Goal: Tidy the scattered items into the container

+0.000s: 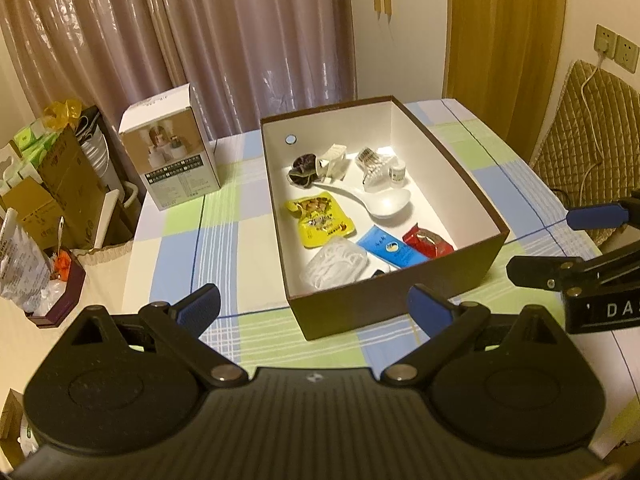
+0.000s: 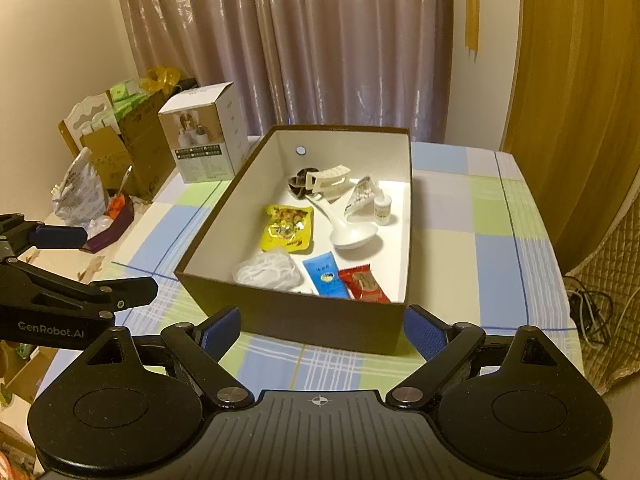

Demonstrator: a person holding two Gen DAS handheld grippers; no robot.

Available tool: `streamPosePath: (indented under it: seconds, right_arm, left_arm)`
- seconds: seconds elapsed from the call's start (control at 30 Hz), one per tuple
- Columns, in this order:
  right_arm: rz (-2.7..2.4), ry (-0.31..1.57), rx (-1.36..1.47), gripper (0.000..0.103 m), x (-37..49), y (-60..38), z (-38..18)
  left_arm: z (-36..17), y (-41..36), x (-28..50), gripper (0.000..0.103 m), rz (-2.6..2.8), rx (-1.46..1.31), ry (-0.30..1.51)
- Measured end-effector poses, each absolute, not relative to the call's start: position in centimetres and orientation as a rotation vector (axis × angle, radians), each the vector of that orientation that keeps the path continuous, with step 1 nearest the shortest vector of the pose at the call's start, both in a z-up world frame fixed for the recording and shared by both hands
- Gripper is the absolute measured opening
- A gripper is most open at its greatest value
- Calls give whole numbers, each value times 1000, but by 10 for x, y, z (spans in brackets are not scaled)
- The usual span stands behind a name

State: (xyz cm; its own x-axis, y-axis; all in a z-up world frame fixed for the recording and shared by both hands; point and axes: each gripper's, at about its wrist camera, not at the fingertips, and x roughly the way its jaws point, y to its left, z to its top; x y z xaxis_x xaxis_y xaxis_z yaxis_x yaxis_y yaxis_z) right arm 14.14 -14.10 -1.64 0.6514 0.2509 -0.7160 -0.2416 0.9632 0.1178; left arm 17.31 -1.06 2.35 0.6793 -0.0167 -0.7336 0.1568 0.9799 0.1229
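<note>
Box (image 1: 436, 280) sits dead centre in both views, brown outside, white inside, open top, resting on a checked tablecloth (image 1: 176, 248). Everything small is inside it: a white spoon (image 1: 376, 202) across the middle, a yellow snack pouch (image 1: 320, 220) left of it, a clear bag of white stuff (image 1: 336, 266) toward the near wall, a blue sachet (image 1: 386, 250) and a red packet (image 1: 430, 242) side by side in the near right corner, a little white bottle (image 1: 398, 172) and a beaded clip (image 1: 370, 162) by the far right, and a cream hair claw (image 2: 326, 180) next to a dark scrunchie (image 1: 302, 168) at the back. Left gripper (image 1: 314, 308) is at the bottom of its own frame, blue pads spread wide apart with nothing between them, hanging just short of the box's near corner. Right gripper (image 2: 322, 328) is the same deal, fingers wide apart and empty, straddling the near wall in the lower middle of its frame. The cloth around the box looks bare, with open strips on the left, the right and the near side. The only other thing standing on it is a white product carton (image 1: 172, 148) at the upper left. Table edge drops off at the left, where bags and cardboard boxes (image 1: 48, 184) are piled, and a quilted chair back (image 1: 580, 136) shows at the right edge.
</note>
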Motion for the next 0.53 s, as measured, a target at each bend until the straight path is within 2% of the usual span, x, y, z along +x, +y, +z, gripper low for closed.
streamPosePath:
  seconds: [0.53]
  right_arm:
    - [296, 789, 22, 94, 131, -143, -13]
  left_arm:
    - [24, -17, 168, 99, -94, 190, 805]
